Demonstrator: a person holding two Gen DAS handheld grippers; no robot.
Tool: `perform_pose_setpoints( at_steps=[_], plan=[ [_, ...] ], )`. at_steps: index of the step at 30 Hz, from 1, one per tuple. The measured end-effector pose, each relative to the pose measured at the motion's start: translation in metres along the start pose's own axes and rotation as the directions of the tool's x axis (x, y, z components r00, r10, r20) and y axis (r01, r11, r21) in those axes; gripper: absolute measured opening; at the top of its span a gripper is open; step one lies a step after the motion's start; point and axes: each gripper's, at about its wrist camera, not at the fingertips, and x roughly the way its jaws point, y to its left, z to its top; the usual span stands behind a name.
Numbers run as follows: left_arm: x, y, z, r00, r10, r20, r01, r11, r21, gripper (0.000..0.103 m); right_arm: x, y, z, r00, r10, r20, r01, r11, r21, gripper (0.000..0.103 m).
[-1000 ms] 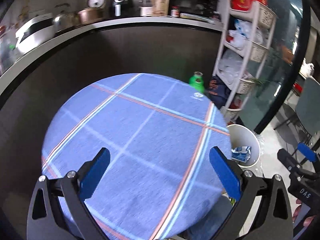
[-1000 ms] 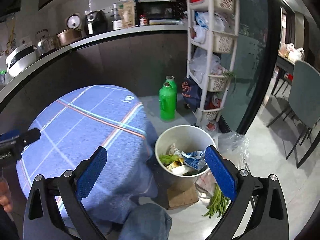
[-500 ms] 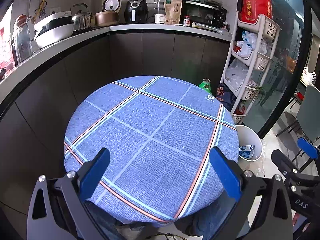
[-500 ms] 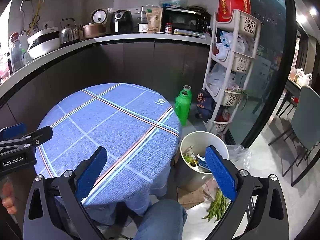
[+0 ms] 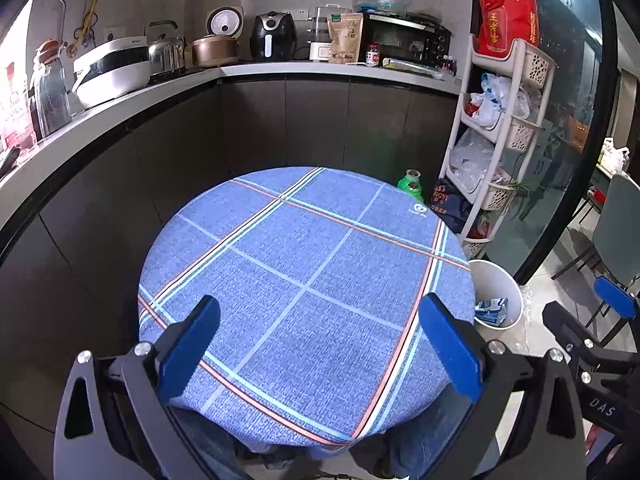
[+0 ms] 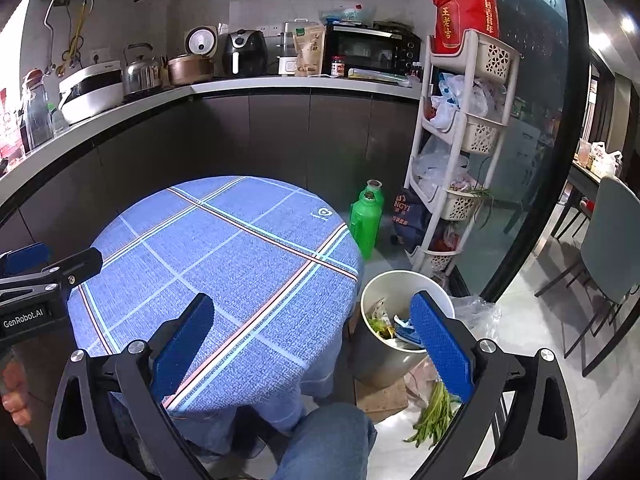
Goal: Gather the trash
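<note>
A white trash bin [image 6: 404, 280] stands on the floor right of the round table with the blue plaid cloth [image 6: 224, 256]. It holds a blue-white wrapper [image 6: 402, 326] and food scraps. The bin also shows in the left wrist view [image 5: 500, 280], with the wrapper [image 5: 490, 310] inside. My left gripper [image 5: 320, 342] is open and empty above the near table edge [image 5: 304, 288]. My right gripper [image 6: 312, 338] is open and empty, high above the table's right edge and the bin. No trash shows on the cloth.
Green bottles [image 6: 366, 220] stand on the floor behind the table. A white basket rack [image 6: 460, 140] stands at the right. Green vegetable stalks [image 6: 434, 416] and cardboard [image 6: 382, 394] lie by the bin. A dark counter [image 5: 240, 70] with appliances curves behind. A grey chair [image 6: 608, 240] is far right.
Both grippers have pulled up and back from the table and bin, so the whole tabletop and kitchen show. Both stay open and empty.
</note>
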Motion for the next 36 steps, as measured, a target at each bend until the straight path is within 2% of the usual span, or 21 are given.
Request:
perform_pose_setpoints(
  at_steps=[7, 17, 36],
  plan=[
    [-0.004, 0.0, 0.009, 0.998, -0.038, 0.048, 0.038, 0.999, 0.002, 0.099, -0.006, -0.005, 0.003, 1.0, -0.006, 0.021, 0.006, 1.0, 0.006, 0.095],
    [-0.007, -0.002, 0.022, 0.995, -0.053, 0.085, 0.051, 0.998, 0.024, 0.099, -0.016, -0.006, 0.014, 0.998, -0.02, 0.06, 0.02, 1.0, 0.003, 0.095],
    [-0.007, 0.001, 0.023, 0.995, -0.055, 0.08, 0.053, 0.998, 0.025, 0.099, -0.013, 0.0, 0.017, 0.998, -0.019, 0.052, 0.02, 1.0, -0.008, 0.095]
  ],
)
